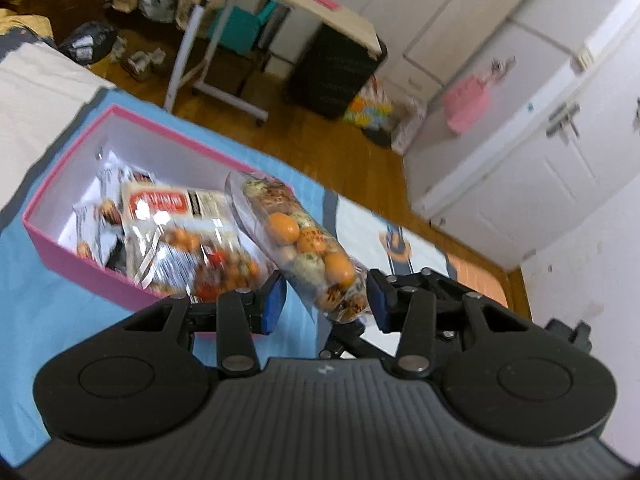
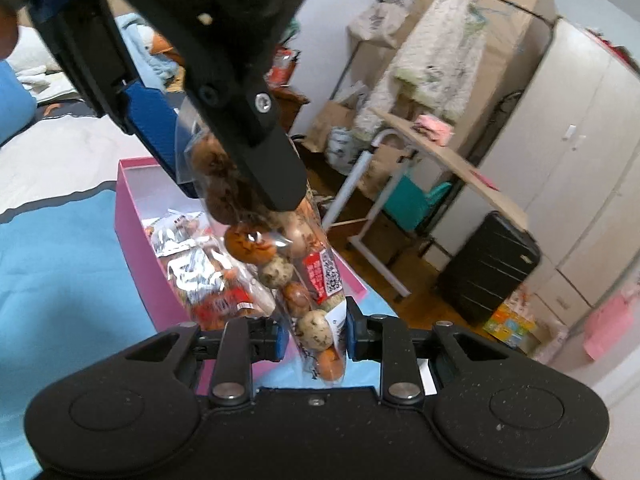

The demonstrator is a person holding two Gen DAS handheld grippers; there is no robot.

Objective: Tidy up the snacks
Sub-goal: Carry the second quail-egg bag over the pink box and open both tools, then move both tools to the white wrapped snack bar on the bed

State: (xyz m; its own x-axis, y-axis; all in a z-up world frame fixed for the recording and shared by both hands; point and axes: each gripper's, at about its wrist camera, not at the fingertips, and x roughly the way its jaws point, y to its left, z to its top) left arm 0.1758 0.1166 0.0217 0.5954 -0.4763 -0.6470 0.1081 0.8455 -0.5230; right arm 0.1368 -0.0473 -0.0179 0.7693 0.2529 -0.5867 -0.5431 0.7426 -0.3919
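Observation:
A clear bag of round orange and speckled snacks (image 1: 316, 248) hangs in the air, held at both ends. In the left wrist view my left gripper (image 1: 326, 304) has its blue pads pressed on one end of the bag. The right wrist view shows my right gripper (image 2: 316, 338) shut on the other end of the bag (image 2: 280, 268), with my left gripper (image 2: 236, 196) clamped on the bag higher up. Below and behind lies an open pink box (image 1: 80, 280) holding several snack packs (image 1: 172, 216). The same box (image 2: 132, 216) sits left of the bag in the right wrist view.
The pink box rests on a light blue sheet (image 1: 48, 320) on a bed. Beyond the bed edge is wooden floor (image 1: 320, 148), a folding table (image 2: 440, 152), a black suitcase (image 2: 488, 264) and white wardrobes (image 1: 540, 140). Clutter and bags line the far wall.

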